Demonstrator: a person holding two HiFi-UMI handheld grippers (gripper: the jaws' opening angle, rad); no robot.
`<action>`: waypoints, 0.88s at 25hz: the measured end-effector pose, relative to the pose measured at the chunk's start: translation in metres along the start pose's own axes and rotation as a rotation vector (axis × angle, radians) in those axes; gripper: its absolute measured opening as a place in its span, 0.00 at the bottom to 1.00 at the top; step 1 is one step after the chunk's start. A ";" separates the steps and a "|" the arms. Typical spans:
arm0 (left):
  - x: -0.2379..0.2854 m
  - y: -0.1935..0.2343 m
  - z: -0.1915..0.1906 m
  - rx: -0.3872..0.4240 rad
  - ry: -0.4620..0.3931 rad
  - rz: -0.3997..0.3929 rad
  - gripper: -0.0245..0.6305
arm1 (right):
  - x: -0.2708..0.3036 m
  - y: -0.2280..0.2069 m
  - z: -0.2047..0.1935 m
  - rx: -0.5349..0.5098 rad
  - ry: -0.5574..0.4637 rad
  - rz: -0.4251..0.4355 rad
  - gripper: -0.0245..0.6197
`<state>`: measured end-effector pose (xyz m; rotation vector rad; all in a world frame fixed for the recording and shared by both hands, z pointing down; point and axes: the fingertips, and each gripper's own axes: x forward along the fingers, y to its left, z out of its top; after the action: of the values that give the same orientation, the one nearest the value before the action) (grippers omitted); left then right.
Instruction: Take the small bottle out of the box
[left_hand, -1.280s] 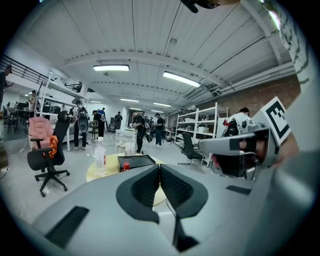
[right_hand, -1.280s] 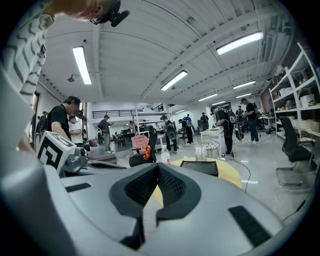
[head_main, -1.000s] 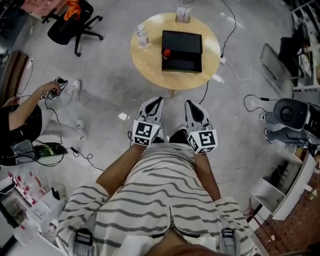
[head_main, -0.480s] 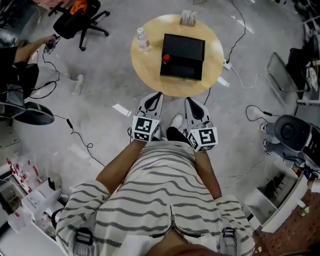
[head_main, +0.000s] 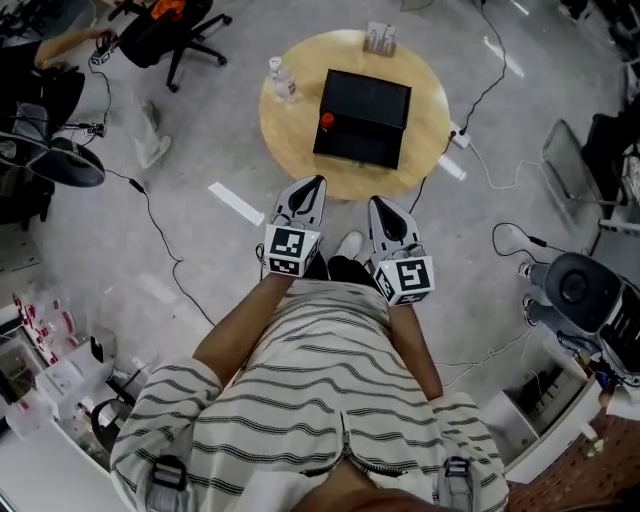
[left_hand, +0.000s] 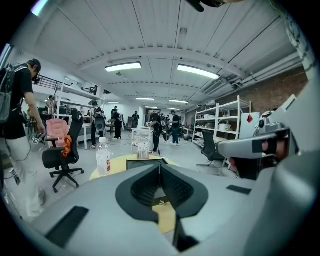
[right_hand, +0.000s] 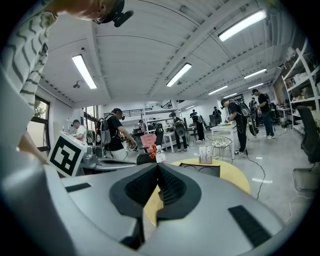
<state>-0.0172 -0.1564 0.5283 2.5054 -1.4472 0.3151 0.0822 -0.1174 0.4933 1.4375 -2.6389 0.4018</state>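
A black open box (head_main: 362, 118) lies on the round wooden table (head_main: 290, 140), and a small red-capped bottle (head_main: 326, 120) stands at the box's left edge. My left gripper (head_main: 315, 182) and right gripper (head_main: 379, 203) are held side by side near my body, short of the table's near rim, both pointing at it. Both are shut and hold nothing. In the left gripper view the shut left gripper (left_hand: 160, 167) points at the box (left_hand: 145, 161). In the right gripper view the right gripper (right_hand: 158, 168) has the box (right_hand: 202, 169) to its right.
A clear water bottle (head_main: 276, 78) and a small rack of tubes (head_main: 379, 38) stand on the table. Cables cross the floor (head_main: 190, 210) on both sides. An office chair (head_main: 165, 25) stands far left, a grey machine (head_main: 580, 290) and white shelving to the right. People stand in the background.
The table, chair and floor clutter have slid across the head view as I turn, and the table sits slightly nearer. Both grippers stay shut and level in front of me.
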 end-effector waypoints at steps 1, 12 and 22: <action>0.002 0.001 0.001 -0.005 -0.001 0.010 0.07 | 0.000 -0.002 -0.001 0.002 0.002 0.006 0.05; 0.033 0.014 0.005 -0.004 0.021 0.013 0.07 | 0.017 -0.014 0.001 0.013 0.006 -0.009 0.05; 0.065 0.036 -0.015 -0.015 0.094 -0.001 0.10 | 0.032 -0.023 -0.009 0.043 0.040 -0.045 0.05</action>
<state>-0.0175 -0.2226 0.5657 2.4448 -1.4071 0.4140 0.0836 -0.1530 0.5131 1.4818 -2.5768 0.4801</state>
